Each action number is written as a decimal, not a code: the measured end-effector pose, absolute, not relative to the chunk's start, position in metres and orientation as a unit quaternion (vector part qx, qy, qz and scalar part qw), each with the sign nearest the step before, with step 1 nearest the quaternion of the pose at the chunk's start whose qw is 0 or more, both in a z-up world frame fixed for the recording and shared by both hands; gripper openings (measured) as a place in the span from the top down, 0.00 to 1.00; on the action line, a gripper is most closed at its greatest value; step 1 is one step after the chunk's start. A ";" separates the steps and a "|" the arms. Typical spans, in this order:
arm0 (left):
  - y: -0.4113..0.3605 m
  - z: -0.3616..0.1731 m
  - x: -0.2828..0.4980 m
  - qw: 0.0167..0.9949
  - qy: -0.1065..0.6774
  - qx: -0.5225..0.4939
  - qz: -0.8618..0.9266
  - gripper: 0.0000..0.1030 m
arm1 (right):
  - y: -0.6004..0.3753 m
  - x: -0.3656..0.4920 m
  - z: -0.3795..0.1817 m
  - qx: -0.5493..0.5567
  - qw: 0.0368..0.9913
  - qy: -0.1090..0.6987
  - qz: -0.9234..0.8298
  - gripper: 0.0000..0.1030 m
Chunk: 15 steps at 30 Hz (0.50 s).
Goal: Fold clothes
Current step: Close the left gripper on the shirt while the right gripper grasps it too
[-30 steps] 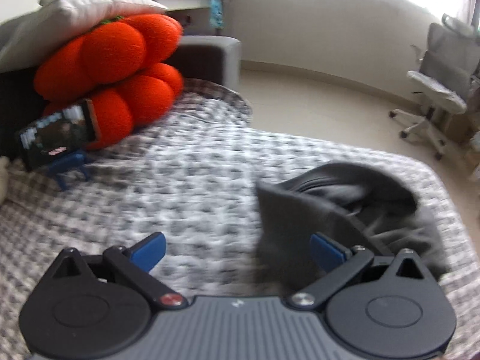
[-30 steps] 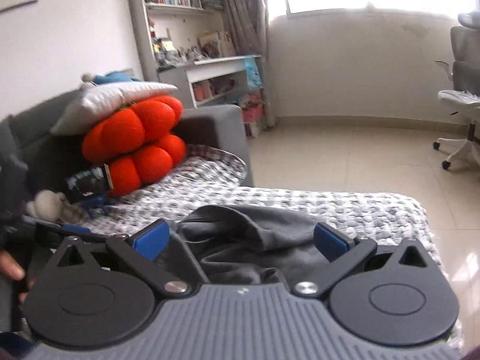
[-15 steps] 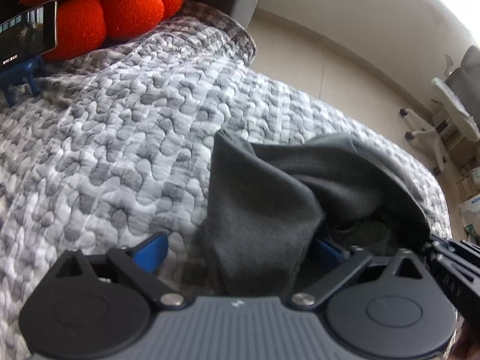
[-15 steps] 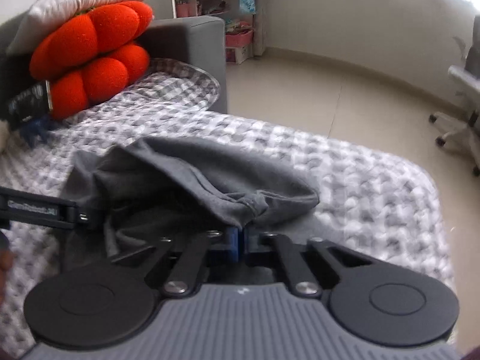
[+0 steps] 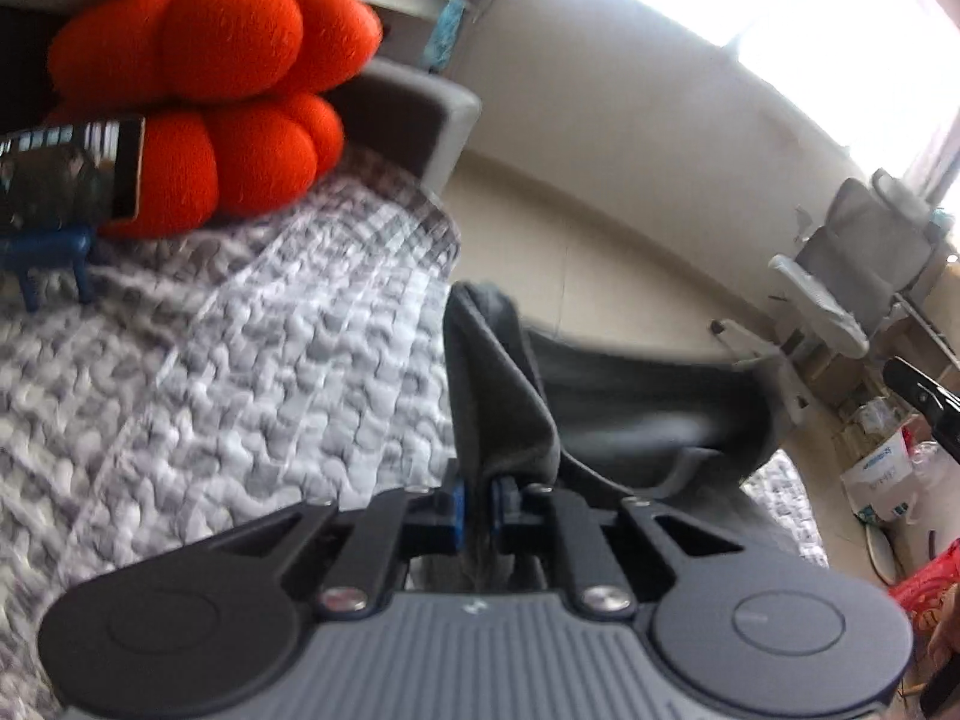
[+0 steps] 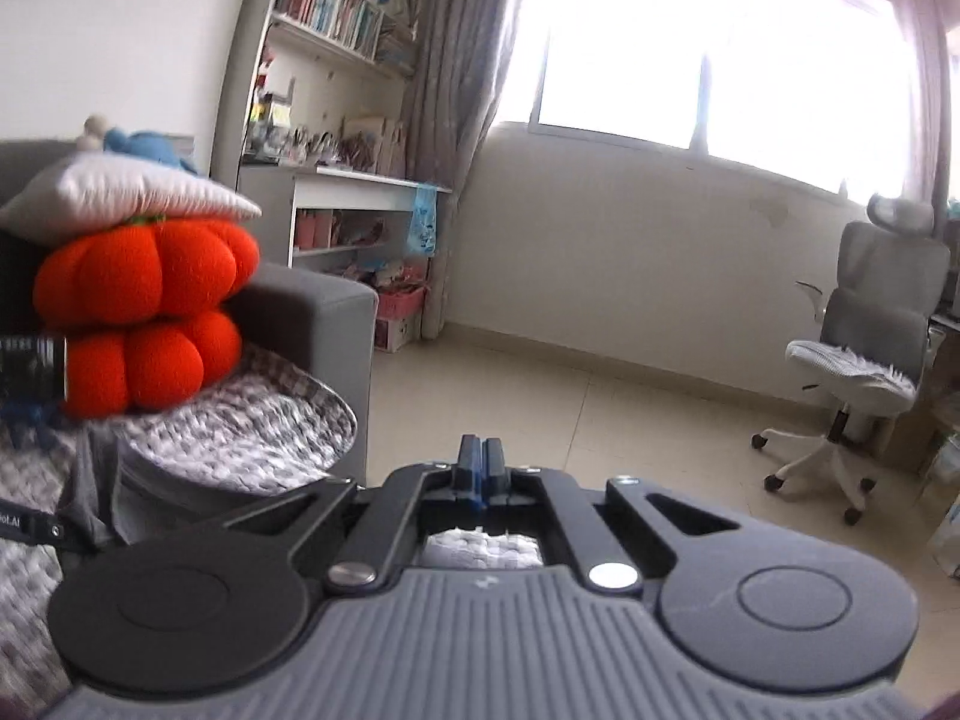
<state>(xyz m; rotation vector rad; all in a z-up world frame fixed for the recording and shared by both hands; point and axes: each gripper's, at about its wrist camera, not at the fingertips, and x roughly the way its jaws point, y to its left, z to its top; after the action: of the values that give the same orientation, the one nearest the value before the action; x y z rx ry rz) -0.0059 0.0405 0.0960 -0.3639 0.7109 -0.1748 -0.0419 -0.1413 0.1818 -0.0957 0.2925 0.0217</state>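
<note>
Leftmost, against the sofa arm, two orange cushions (image 5: 198, 96) are stacked with a phone on a blue stand (image 5: 66, 180) in front of them; these mark the crowded end of the quilted grey-and-white cover (image 5: 240, 408). Toward the middle, the left hand-held gripper (image 5: 477, 504) has its blue pads pressed together on a pinch of the dark grey garment (image 5: 498, 396), whose cloth rises from the jaws in a soft ridge and sags away to the right in a slack span above the cover. That sag suggests light, limp knit: it will drape rather than hold a line, so a hem, corner or seam looks like the surest place to hold, with two grips well apart to keep an edge taut.

Further right, the right hand-held gripper (image 6: 478, 468) has its pads closed too, though whether any cloth sits between them I cannot tell from its own view, which looks out over the floor; a strip of grey cloth shows only at that view's far left.

For room, the middle of the cover is bare, while its right edge drops to open tile, with an office chair (image 6: 864, 348) well apart.
</note>
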 end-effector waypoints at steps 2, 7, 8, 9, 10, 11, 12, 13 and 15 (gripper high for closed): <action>0.046 0.094 0.001 0.914 0.354 -0.182 -0.081 0.92 | -0.146 -0.034 0.171 -0.035 0.984 0.176 0.021 1.00; 0.064 0.077 0.016 0.898 0.385 -0.204 -0.062 0.88 | -0.159 -0.014 0.136 -0.021 0.965 0.258 0.044 0.80; 0.066 0.076 0.016 0.895 0.388 -0.212 -0.063 0.82 | -0.161 -0.011 0.131 -0.022 0.961 0.271 0.047 0.59; 0.067 0.075 0.015 0.893 0.389 -0.218 -0.064 0.66 | -0.162 -0.012 0.128 -0.029 0.960 0.276 0.046 0.38; 0.067 0.076 0.014 0.892 0.389 -0.221 -0.063 0.51 | -0.161 -0.014 0.125 -0.039 0.959 0.278 0.045 0.34; 0.067 0.075 0.013 0.893 0.387 -0.222 -0.063 0.33 | -0.163 -0.015 0.123 -0.047 0.958 0.280 0.044 0.33; 0.067 0.074 0.013 0.894 0.384 -0.223 -0.064 0.24 | -0.164 -0.015 0.123 -0.049 0.957 0.281 0.042 0.33; 0.067 0.072 0.014 0.891 0.386 -0.228 -0.068 0.23 | -0.165 -0.013 0.122 -0.045 0.957 0.285 0.043 0.33; 0.067 0.068 0.019 0.882 0.394 -0.245 -0.081 0.22 | -0.164 -0.006 0.118 -0.038 0.954 0.293 0.046 0.33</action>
<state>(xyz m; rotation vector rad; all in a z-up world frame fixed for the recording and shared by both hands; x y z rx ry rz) 0.0190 0.0666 0.0682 -0.5094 0.8208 -0.1697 -0.0062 -0.1643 0.1178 -0.0777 0.5961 0.0932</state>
